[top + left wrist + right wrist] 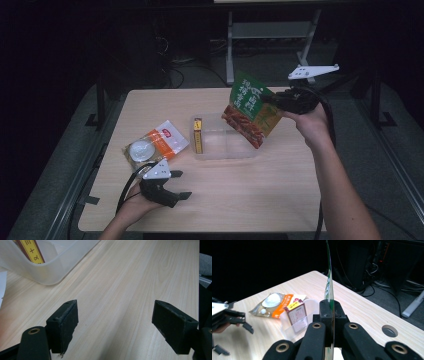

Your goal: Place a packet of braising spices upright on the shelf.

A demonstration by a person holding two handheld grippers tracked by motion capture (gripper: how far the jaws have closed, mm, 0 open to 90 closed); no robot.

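Snack pouch (pixel 252 111): light, floppy, slick film; right gripper (pixel 280 102) clamped on its edge seam. Left gripper (pixel 181 186) wide open, empty.

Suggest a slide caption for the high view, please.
Right gripper lifts green snack bag above clear bin.

Lying on a pale wooden table (pixel 240 195): a clear tub (pixel 227 145) sitting near the middle, holding a yellow box (pixel 198 135) at its left end. Resting just left of the tub, an orange-and-white packet (pixel 155 145), flat on the wood. Showing right of the tub, a round hole (pixel 389 330).
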